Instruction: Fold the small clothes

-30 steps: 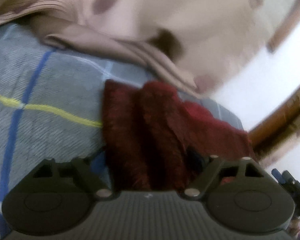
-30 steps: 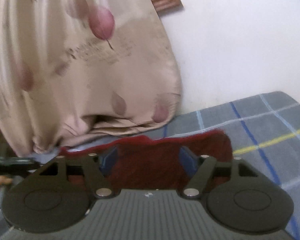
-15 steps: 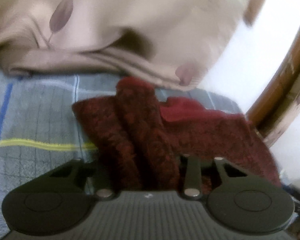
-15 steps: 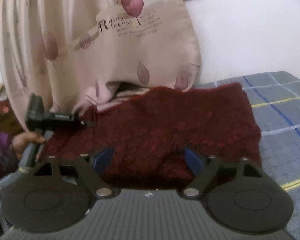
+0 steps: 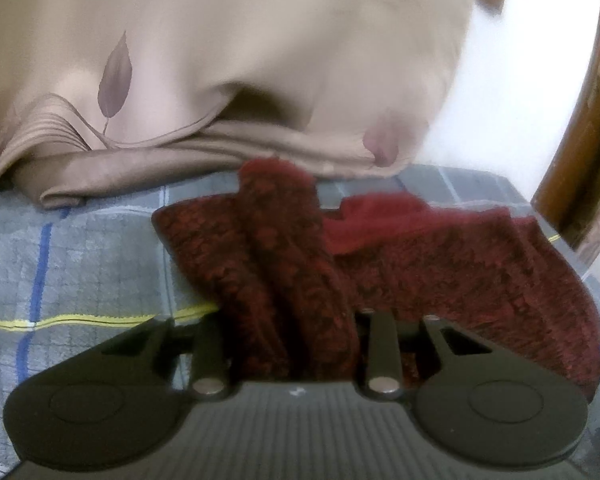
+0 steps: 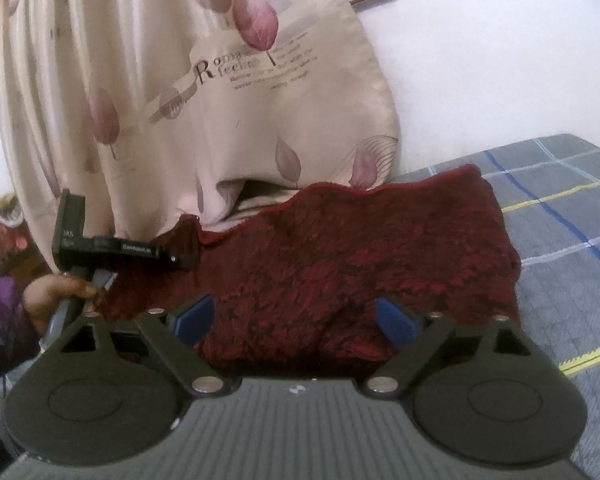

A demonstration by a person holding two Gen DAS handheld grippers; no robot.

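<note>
Plaid bedcover [image 6: 572, 216], left gripper [image 5: 292, 344] jaws now closing on bunched red garment [image 5: 296, 280], right gripper [image 6: 296, 320] jaws opening wider.

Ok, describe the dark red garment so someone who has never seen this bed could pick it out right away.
Start at the grey plaid bedcover with blue and yellow lines. At its far edge a beige leaf-print curtain drapes down onto it. The dark red garment lies just in front of that curtain: the only deep red, fuzzy-textured cloth there, against the smooth pale curtain and flat grey cover.
</note>
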